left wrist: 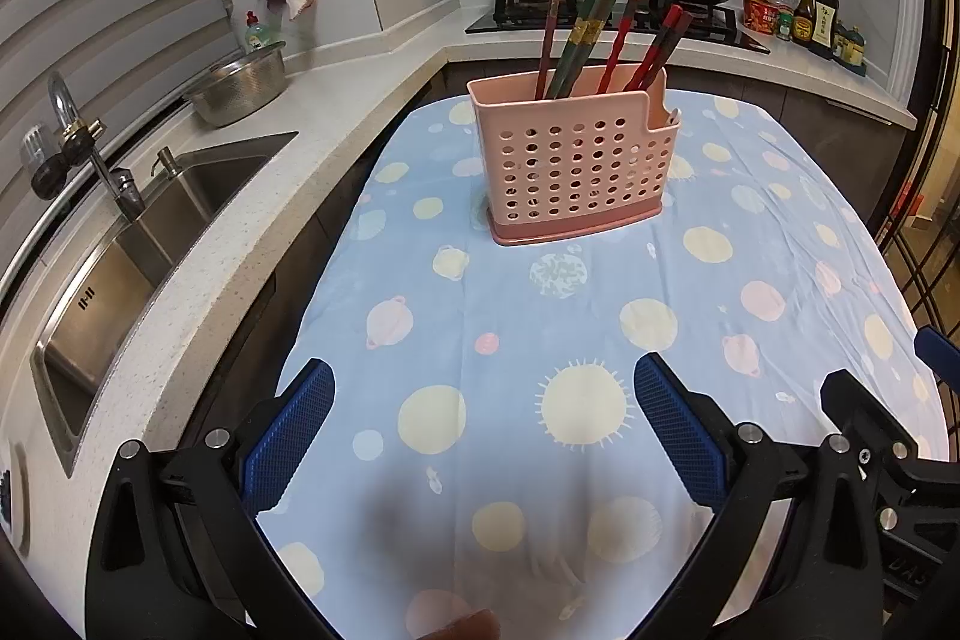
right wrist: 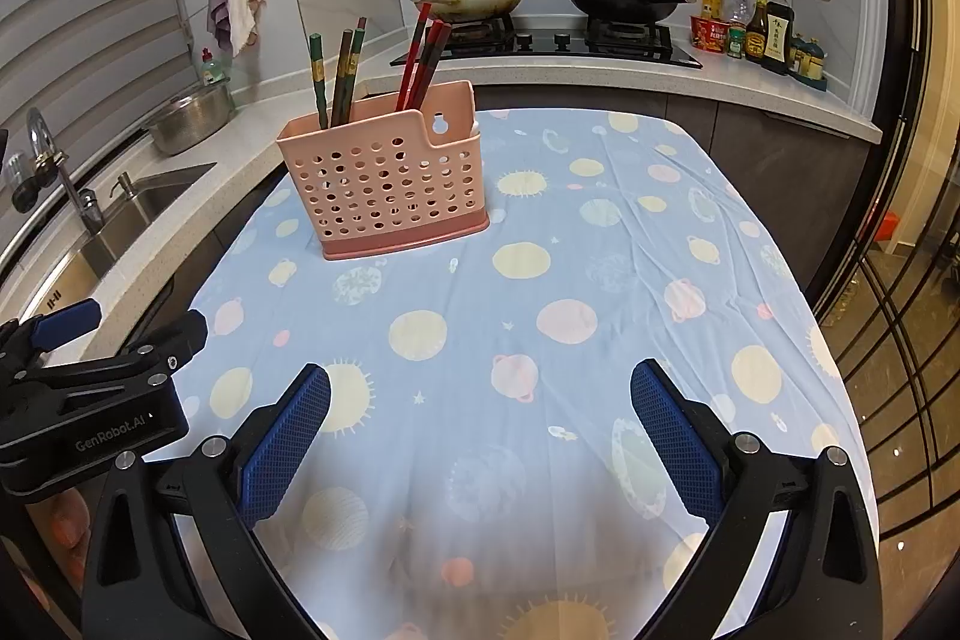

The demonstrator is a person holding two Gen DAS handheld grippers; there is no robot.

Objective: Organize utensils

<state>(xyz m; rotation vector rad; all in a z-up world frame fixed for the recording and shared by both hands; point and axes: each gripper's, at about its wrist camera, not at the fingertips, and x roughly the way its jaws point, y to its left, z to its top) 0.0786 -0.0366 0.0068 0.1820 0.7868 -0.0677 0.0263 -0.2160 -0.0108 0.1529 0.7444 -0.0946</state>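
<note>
1. The left gripper (left wrist: 483, 430) and right gripper (right wrist: 480, 430) hover with fingers spread wide, holding nothing.
2. The chopsticks (left wrist: 606, 34) stand in the pink holder (left wrist: 573, 160), toward the table's (right wrist: 750, 280) far edge.
3. The sorting looks about finished; I see nothing left to pick up.

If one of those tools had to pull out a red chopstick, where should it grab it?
Probably by the upper end, coming from above. The red chopsticks stand leaning in the pink holder, and only their tops stick out above its rim; the perforated walls cover the rest. Both the left tool and the right tool are open and empty.
</note>
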